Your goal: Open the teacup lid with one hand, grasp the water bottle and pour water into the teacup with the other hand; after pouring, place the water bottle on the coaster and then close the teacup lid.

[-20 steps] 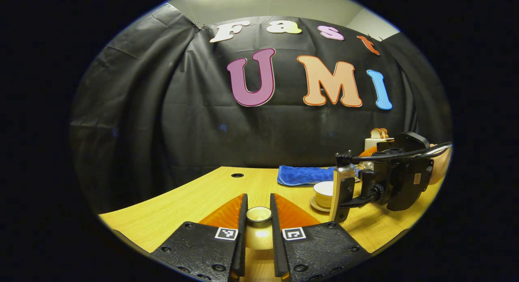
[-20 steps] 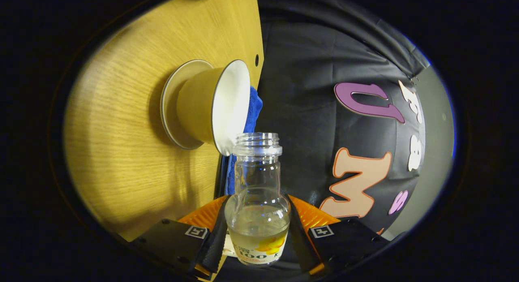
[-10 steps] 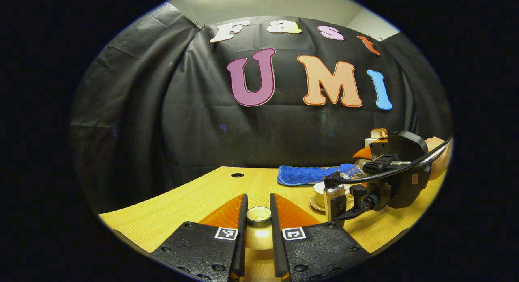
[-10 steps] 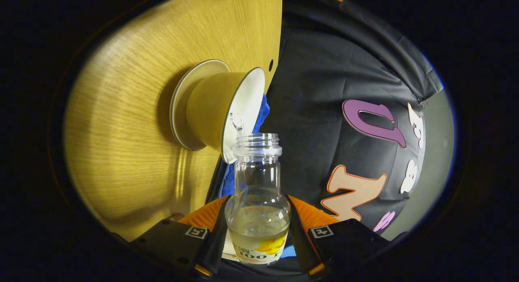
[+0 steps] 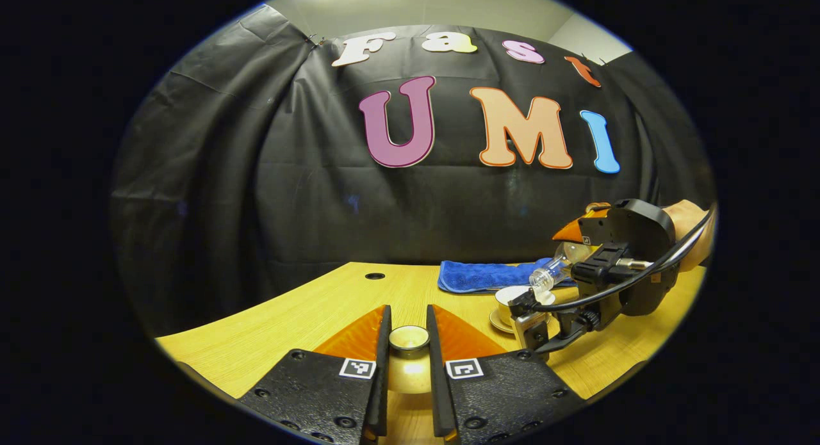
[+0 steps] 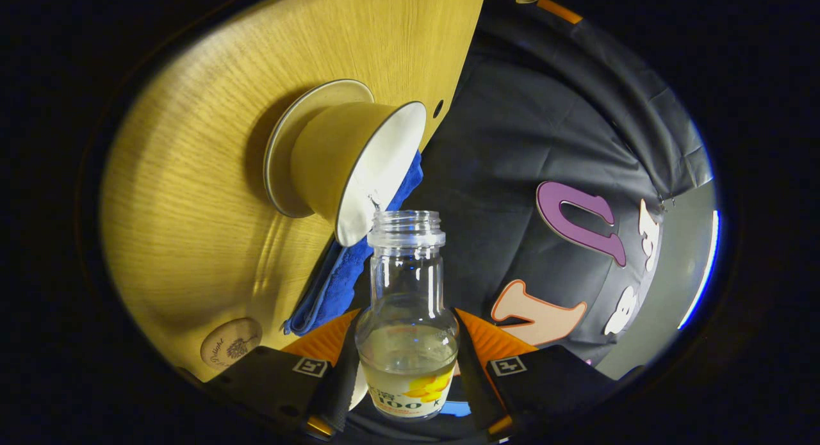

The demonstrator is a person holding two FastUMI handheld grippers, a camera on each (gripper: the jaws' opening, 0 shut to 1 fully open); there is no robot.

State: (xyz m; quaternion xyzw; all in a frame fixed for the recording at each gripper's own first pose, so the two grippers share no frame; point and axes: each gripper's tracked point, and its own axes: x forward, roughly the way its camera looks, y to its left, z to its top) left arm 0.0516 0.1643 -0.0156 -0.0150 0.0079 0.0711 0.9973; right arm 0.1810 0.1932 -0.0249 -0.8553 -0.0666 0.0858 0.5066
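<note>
**Pouring under way, lid held aside**

Right gripper point(image 6: 407, 368) pinching the water bottle point(image 6: 407, 304) by its round lower body, both fingers pressed against the glass. Bottle clear, smooth, narrow-necked with a threaded open mouth, tipped well over so that mouth sits just beside the teacup's rim, a thin trickle showing between them. Some water left in the bottle's belly.

Teacup point(image 6: 349, 166) tan outside, white and glossy inside, flaring upward, standing on a matching saucer point(image 6: 282, 147). Folded blue towel point(image 6: 349, 272), soft and nubbly, just behind. Round pale coaster point(image 6: 230, 342) lying flat on the grained wooden table point(image 6: 192, 195), near the cup.

Left gripper point(image 5: 408, 355) held low over the table well apart from the cup, closed on the small round knob of the teacup lid point(image 5: 409, 362), tan and glazed.

Seen from the left gripper view: right gripper point(image 5: 576, 275) and bottle slanted down over the cup point(image 5: 512, 301).

Step in hand, by judgement: the pour. Next likely calls for tipping the bottle upright, then setting it squarely on the coaster before bringing the lid across.
</note>
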